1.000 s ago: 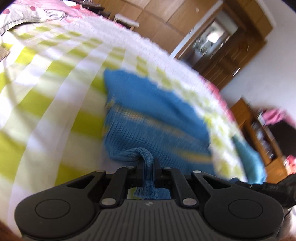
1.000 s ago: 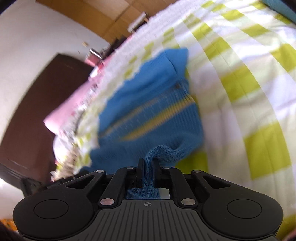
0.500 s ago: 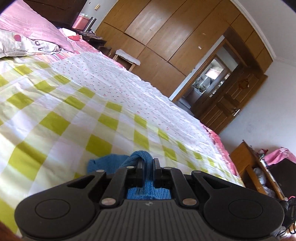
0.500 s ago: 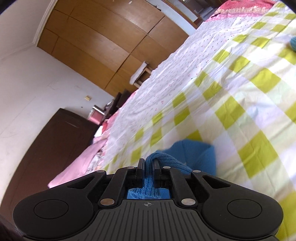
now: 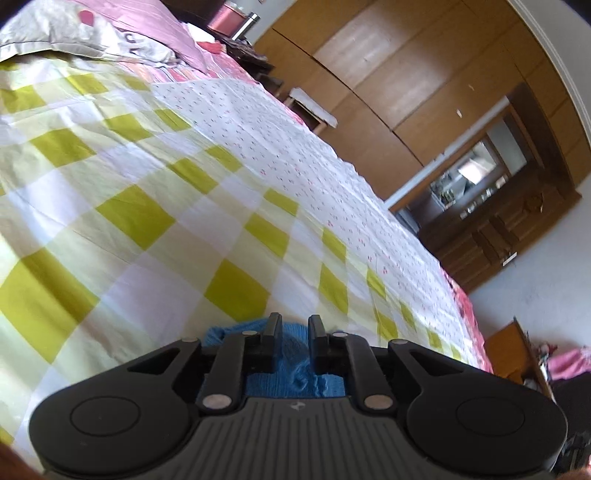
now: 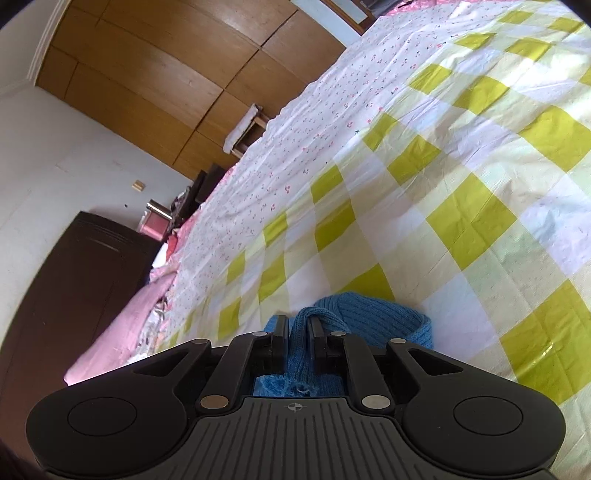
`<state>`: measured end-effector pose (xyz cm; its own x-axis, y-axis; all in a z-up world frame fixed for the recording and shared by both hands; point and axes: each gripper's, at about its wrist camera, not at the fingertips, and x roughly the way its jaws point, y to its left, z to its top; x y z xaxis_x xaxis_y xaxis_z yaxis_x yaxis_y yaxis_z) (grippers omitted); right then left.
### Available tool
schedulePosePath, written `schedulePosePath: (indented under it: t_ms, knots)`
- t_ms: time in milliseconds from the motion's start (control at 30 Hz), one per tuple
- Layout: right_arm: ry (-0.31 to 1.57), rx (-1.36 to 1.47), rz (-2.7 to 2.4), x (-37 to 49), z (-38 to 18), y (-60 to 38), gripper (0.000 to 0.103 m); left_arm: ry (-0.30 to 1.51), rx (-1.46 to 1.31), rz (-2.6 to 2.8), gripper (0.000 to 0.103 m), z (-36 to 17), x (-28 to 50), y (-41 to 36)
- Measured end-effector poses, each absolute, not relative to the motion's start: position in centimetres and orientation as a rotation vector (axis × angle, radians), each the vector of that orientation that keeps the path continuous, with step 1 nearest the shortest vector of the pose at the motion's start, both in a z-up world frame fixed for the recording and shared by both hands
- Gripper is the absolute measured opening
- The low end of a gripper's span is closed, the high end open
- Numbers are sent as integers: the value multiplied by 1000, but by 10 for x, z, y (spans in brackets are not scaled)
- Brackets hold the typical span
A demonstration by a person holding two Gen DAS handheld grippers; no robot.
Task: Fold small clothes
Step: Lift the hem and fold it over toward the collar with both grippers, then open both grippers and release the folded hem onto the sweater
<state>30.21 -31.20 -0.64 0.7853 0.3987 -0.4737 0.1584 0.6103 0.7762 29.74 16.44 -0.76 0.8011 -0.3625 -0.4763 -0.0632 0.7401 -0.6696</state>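
A blue knit sweater (image 5: 295, 373) lies bunched on the yellow-and-white checked bedsheet (image 5: 147, 221), mostly hidden under the gripper bodies. In the left wrist view my left gripper (image 5: 294, 325) has its jaws opening, with a slack fold of the knit lying between the fingers. In the right wrist view the sweater (image 6: 373, 317) shows a ribbed edge to the right of my right gripper (image 6: 298, 326). Its jaws are opening too, and a raised fold of knit stands between the fingers. Both grippers sit low over the sheet (image 6: 461, 184).
Beyond the checked sheet lies a white floral sheet (image 5: 295, 155), then pink bedding and pillows (image 5: 110, 22). A wooden wardrobe (image 5: 388, 74) and a small stool (image 5: 314, 107) stand past the bed. A dark cabinet (image 6: 74, 277) stands at the left in the right wrist view.
Both grippers swept across the bed with the sweater's edge, so the spread-out garment dropped out of sight beneath them. Both pairs of fingers have parted slightly around the knit.
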Motion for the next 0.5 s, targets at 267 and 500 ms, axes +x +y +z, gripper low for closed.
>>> schedulePosePath:
  t_ms: [267,500]
  knots:
    - [660,924,138,315,-4,-311,32,572,-583,-108,23,9,284,158]
    - [608,627,84,298,16,-290,32,564,-424,-136,25,15,255,139]
